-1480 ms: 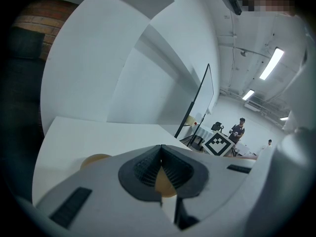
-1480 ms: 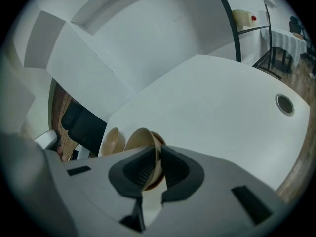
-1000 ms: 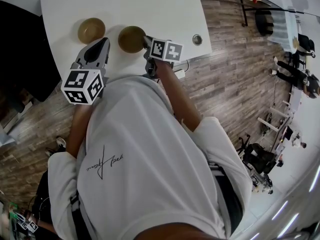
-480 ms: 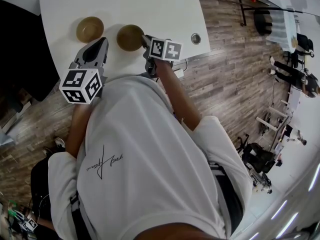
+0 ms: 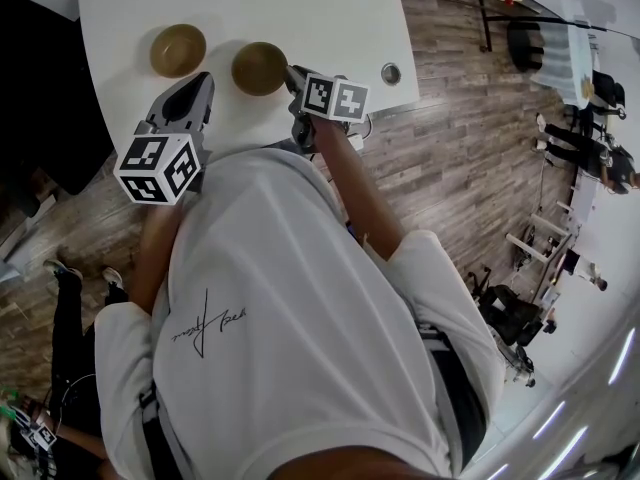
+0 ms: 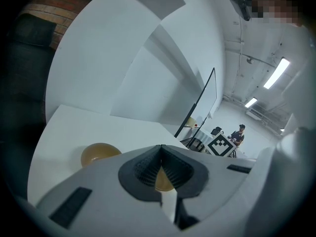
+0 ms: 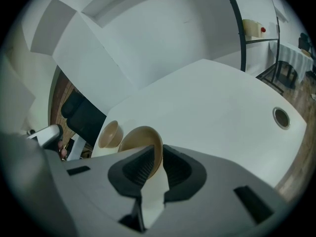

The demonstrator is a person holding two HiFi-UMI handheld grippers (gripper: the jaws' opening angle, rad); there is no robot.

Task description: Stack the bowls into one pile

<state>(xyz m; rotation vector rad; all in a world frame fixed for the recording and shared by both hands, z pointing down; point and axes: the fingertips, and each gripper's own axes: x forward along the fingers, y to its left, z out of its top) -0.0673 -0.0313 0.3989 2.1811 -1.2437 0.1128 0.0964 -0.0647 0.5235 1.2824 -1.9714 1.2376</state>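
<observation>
The right claw's [image 7: 157, 153] jaws, just opened narrowly, straddle the right bowl's [image 5: 259, 68] rim. It should be gripped firmly, then carried toward nine o'clock onto the left bowl [image 5: 178, 50]. The left claw [image 6: 160, 148] is closed, empty.

The left gripper [image 6: 161, 149] hides most of 1 bowl [image 6: 163, 181].

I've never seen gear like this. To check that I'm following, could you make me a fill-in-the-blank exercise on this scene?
The white table holds ___ tan bowls, not stacked.
The left gripper has its jaws ___, nothing between them.
The rim of the right-hand bowl lies between the jaws of the ___ gripper.
The left-hand bowl holds ___.
Missing words: two; shut; right; nothing.
Aside: the right gripper's jaws have just been opening.
</observation>
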